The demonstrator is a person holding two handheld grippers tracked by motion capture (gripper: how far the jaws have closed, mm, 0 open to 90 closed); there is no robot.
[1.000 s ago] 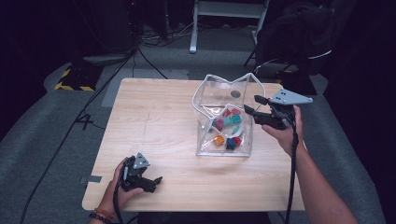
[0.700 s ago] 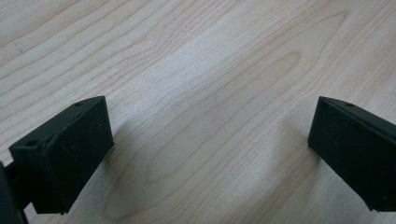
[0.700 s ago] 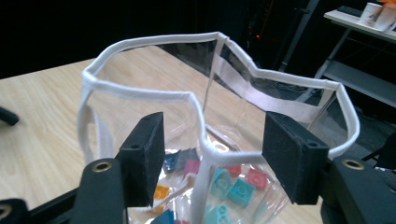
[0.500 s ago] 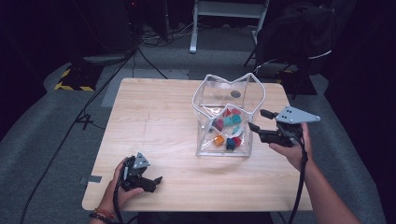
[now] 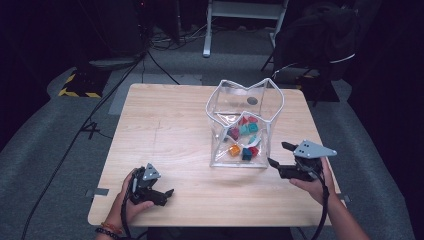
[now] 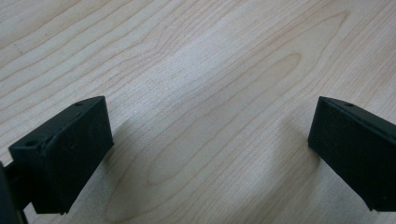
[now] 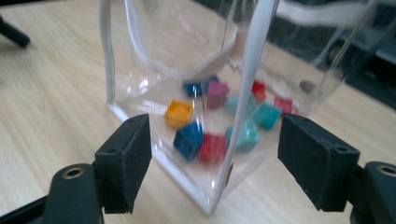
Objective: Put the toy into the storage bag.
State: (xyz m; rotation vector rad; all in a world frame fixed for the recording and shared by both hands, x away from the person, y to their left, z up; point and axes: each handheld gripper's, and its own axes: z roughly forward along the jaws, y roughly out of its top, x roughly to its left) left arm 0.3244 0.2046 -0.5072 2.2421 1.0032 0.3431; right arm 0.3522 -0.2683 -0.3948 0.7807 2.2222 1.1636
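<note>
A clear bag with white edging [image 5: 245, 127] stands upright on the wooden table [image 5: 165, 125], right of the middle. Inside it lie several coloured bricks [image 5: 244, 142], among them an orange one [image 7: 180, 112], a blue one [image 7: 189, 139] and a red one [image 7: 214, 148]. My right gripper [image 5: 278, 153] is low beside the bag's near right corner [image 7: 219, 186] and points at it. Its jaws have just been opening, and the pads [image 7: 130, 158] touch nothing. My left gripper [image 5: 167, 192] rests near the table's front left, open over bare wood [image 6: 210, 116].
The table's front edge [image 5: 215, 222] runs just below both hands. Behind the table stand a white metal frame [image 5: 245, 20] and a black chair with dark cloth over it [image 5: 320, 40]. Cables [image 5: 85, 125] and a yellow-black strip [image 5: 75, 92] lie on the grey floor at the left.
My right gripper has come down from the bag's upper right rim to table level at its near right corner, and its jaws have spread wider. The left hand has stayed put.
</note>
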